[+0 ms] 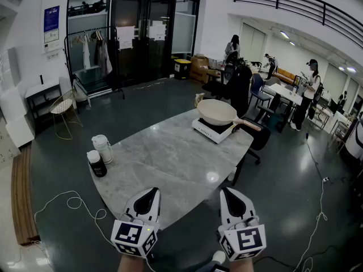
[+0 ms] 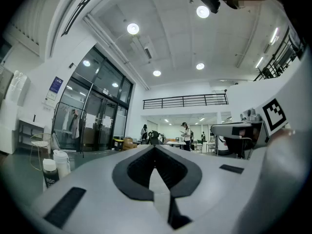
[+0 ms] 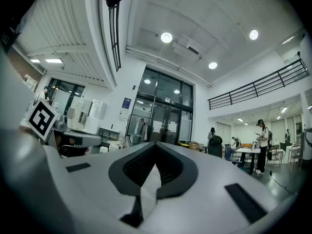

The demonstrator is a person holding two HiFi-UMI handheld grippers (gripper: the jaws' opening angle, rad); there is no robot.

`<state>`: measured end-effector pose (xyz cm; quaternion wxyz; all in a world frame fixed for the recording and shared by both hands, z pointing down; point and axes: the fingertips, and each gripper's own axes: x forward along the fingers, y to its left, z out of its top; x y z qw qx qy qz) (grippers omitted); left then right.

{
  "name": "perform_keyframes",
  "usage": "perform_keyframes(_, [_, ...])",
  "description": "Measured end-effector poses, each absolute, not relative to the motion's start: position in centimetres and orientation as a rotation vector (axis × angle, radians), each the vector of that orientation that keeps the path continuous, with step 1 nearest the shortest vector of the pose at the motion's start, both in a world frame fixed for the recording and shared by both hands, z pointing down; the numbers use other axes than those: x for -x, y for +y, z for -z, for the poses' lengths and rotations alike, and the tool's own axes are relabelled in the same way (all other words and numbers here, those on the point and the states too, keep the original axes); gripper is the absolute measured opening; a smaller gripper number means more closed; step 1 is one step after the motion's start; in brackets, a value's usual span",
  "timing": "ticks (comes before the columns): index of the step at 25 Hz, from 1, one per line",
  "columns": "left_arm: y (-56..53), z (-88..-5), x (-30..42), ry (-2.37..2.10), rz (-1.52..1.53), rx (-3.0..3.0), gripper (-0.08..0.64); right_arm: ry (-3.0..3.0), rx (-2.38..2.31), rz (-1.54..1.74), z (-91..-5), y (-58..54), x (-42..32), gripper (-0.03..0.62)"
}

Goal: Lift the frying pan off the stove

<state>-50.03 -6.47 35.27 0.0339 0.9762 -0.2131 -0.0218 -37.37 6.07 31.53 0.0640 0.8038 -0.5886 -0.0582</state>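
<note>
A cream frying pan (image 1: 216,112) with a pale wooden handle (image 1: 249,124) sits on a small white portable stove (image 1: 212,130) at the far right end of the grey marble table (image 1: 170,163). Both grippers hover at the table's near edge, far from the pan. My left gripper (image 1: 152,191) is shut with nothing in it. My right gripper (image 1: 226,191) is shut and empty too. In the left gripper view the jaws (image 2: 155,147) meet at their tips and point level across the room. In the right gripper view the jaws (image 3: 155,144) are likewise pressed together.
A white lidded jar (image 1: 102,148) and a dark bottle with a white cap (image 1: 96,164) stand at the table's left edge. A black office chair (image 1: 258,135) stands beyond the stove. White cables (image 1: 74,203) lie on the dark floor. People stand at tables far back right.
</note>
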Motion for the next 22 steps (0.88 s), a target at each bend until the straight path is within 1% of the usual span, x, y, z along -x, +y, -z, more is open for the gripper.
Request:
perform_keyframes(7, [-6.2,-34.8,47.8,-0.648,0.065,-3.020,0.012,-1.767,-2.438,0.148,-32.3,6.0,35.5,0.025])
perform_keyframes(10, [-5.8,-34.7,46.0,-0.635,0.055,-3.032,0.012,-1.781,-2.463,0.082,-32.7,6.1,34.1,0.025])
perform_keyframes(15, [-5.1,-34.2,41.6,-0.614,0.038,-3.052,0.012,-1.776,-2.494,0.088,-32.0,6.1,30.1,0.025])
perform_keyframes(22, [-4.2,-34.0,33.5,-0.609,0.005,-3.040,0.012,-1.855,-2.407,0.161,-31.1,6.2,23.0,0.028])
